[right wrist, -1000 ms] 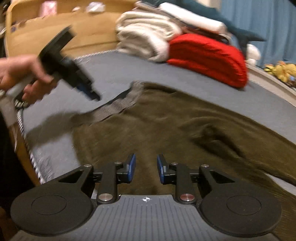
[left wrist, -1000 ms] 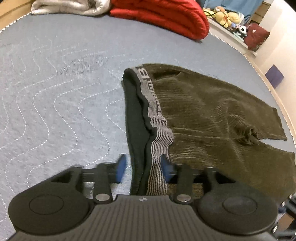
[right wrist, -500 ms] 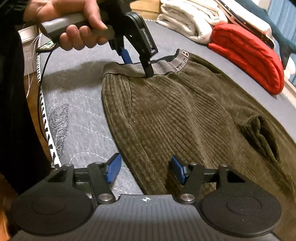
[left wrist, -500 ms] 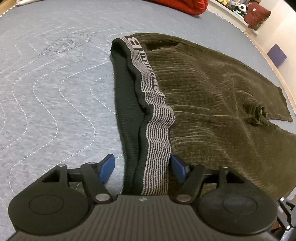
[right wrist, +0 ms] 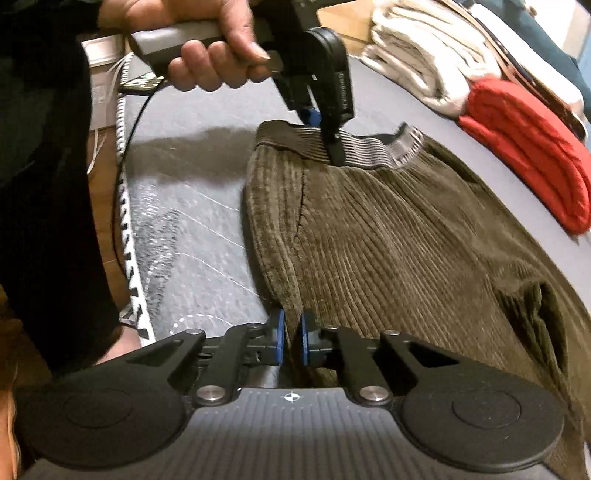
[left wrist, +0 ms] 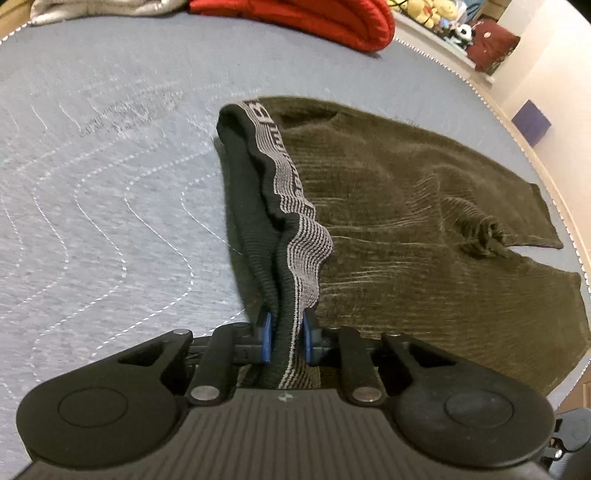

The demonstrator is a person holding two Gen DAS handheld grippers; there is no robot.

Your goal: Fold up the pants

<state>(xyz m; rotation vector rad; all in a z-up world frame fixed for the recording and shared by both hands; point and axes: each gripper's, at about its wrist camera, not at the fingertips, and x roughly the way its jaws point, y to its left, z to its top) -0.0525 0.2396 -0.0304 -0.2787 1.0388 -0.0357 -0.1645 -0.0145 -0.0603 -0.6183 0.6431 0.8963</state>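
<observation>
Olive-brown corduroy pants point(left wrist: 424, 229) lie flat on a grey quilted bed point(left wrist: 110, 192), legs spread to the right. The striped grey elastic waistband point(left wrist: 299, 236) runs toward me. My left gripper point(left wrist: 286, 338) is shut on the waistband and lifts it slightly. In the right wrist view the pants point(right wrist: 406, 251) fill the middle, and the left gripper point(right wrist: 328, 147) pinches the waistband point(right wrist: 369, 149) from above. My right gripper point(right wrist: 291, 338) is shut on the near side edge of the pants, at the hip seam.
A red folded blanket point(left wrist: 325, 18) and pale folded towels point(right wrist: 417, 55) lie at the far side of the bed. Stuffed toys point(left wrist: 436, 11) sit on a ledge beyond. The bed's edge point(right wrist: 129, 229) and the person's dark sleeve point(right wrist: 48, 184) are at left.
Both grippers were open around the fabric half a second ago. Both have closed: the left on the waistband, the right on the side edge. The waistband has risen a little.
</observation>
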